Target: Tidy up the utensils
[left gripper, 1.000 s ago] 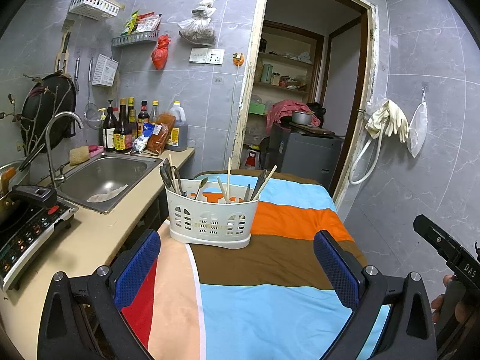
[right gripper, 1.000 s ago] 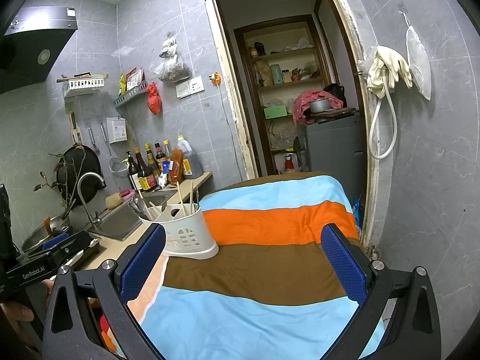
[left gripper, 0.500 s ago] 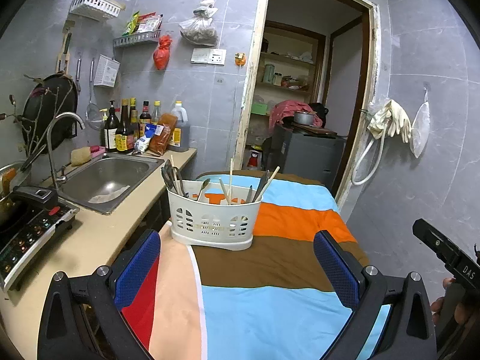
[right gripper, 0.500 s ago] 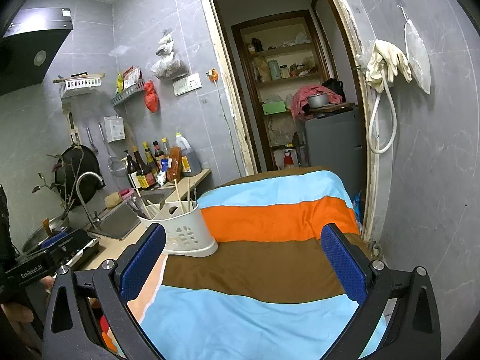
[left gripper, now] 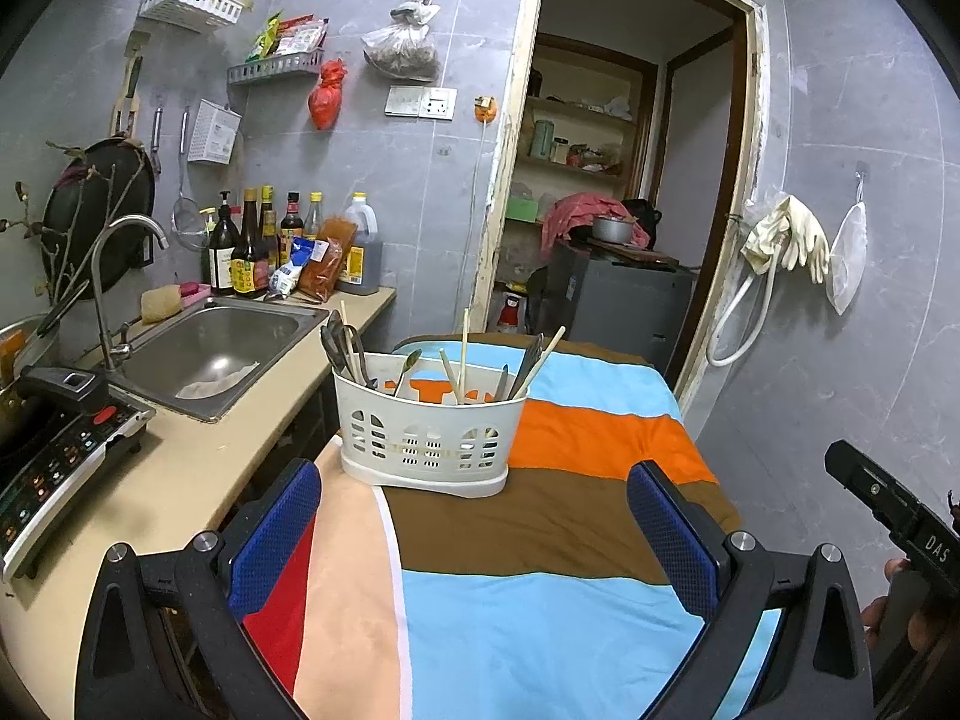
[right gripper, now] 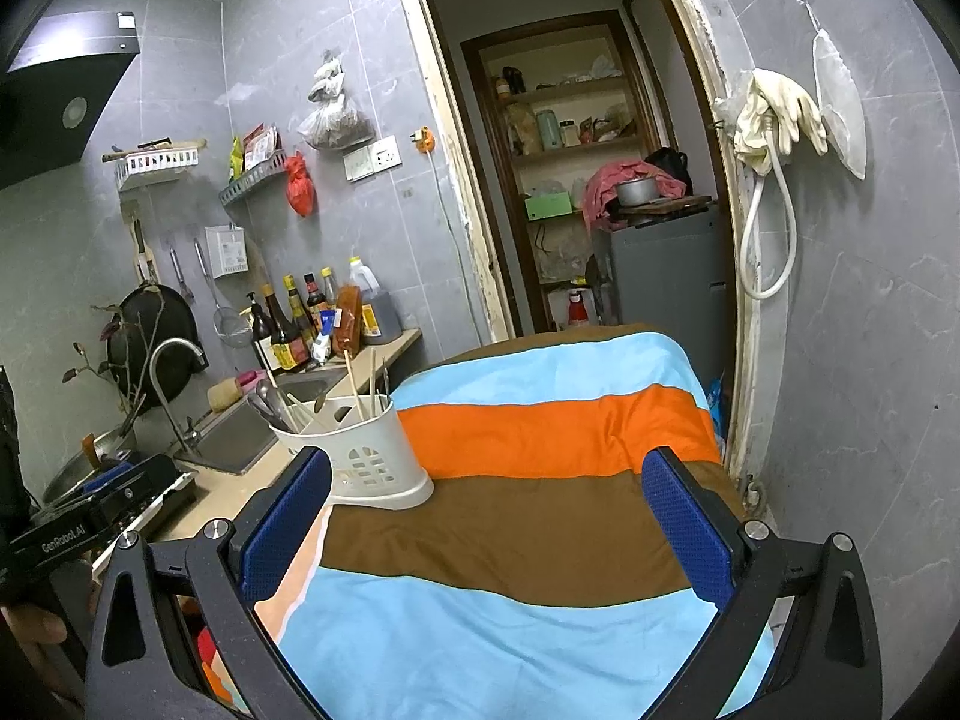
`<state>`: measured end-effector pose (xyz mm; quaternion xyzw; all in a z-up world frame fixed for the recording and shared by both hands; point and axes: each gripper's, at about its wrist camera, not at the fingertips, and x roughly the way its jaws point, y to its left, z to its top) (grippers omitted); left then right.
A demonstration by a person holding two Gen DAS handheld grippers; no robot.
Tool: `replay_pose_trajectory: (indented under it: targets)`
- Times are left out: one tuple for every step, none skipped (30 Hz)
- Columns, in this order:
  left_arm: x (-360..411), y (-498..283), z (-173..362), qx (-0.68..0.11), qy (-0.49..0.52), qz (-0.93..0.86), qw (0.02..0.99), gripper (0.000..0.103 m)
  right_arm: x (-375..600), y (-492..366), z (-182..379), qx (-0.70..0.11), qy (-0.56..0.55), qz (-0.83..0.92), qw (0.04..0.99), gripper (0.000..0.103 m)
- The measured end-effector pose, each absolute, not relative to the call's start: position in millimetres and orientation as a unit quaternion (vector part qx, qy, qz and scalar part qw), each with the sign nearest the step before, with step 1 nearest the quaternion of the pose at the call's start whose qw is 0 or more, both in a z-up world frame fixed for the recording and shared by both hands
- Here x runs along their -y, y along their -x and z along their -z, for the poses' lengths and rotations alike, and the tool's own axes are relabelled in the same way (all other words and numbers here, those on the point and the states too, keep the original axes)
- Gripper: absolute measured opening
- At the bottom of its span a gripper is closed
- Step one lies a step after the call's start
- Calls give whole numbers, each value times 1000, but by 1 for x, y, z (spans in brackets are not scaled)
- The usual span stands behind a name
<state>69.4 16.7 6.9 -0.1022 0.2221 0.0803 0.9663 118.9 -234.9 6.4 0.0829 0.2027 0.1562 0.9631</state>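
Grey-tiled kitchen walls and a doorway frame a striped cloth (left gripper: 540, 540) of blue, orange and brown that covers the desk beside the sink (left gripper: 210, 348). Over the last second both cameras have crept closer to the white utensil caddy (left gripper: 426, 438), which sits larger and lower in the left view than before; nothing in it has shifted. Chopsticks (left gripper: 463, 354), spoons (left gripper: 411, 363) and dark-handled utensils (left gripper: 336, 345) stand upright inside it, none on the cloth. Left claw (left gripper: 474, 540) and right claw (right gripper: 486, 528) both hang spread wide and empty. This fits either an approach to sort the caddy or a finished tidy.
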Motion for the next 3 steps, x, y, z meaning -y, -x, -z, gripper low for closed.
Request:
replay_pose_trajectory:
  targets:
    - [-17,-70,-6,-223,102,-81,966,103,234,-119,-6,-203,-83,-156,963,102]
    - [-18,-71,-6,-224,102,-81,966,103,233,-119,-6,-204,-84,-156,963,102]
    - [-18,-72,-5,-225,102,-81,965,103,234,-120,-6,-205,-84,-156,963,102]
